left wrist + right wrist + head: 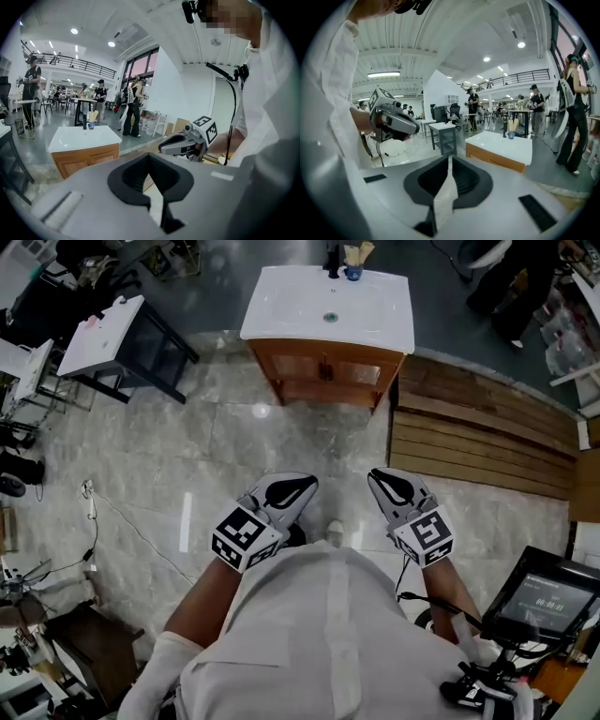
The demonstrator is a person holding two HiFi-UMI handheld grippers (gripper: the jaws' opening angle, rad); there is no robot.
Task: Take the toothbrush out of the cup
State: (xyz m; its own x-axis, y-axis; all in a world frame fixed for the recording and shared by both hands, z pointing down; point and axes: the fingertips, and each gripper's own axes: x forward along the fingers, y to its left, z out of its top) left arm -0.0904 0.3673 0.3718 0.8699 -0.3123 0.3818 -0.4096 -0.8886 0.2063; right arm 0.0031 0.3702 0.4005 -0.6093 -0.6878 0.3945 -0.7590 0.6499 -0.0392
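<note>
Glossy marble floor (187, 456) | white sink (291, 306), wood cabinet (309, 367) | left tool (302, 486), right tool (377, 477) both closed, empty

My left gripper (298, 489) and right gripper (386, 482) are pale grey shells with black teardrop recesses at the nose, each carrying a white cube (242, 535) printed with black square markers, and I wear a white shirt (328, 643) with a front placket and its sleeves (155, 673) rolled up.
</note>
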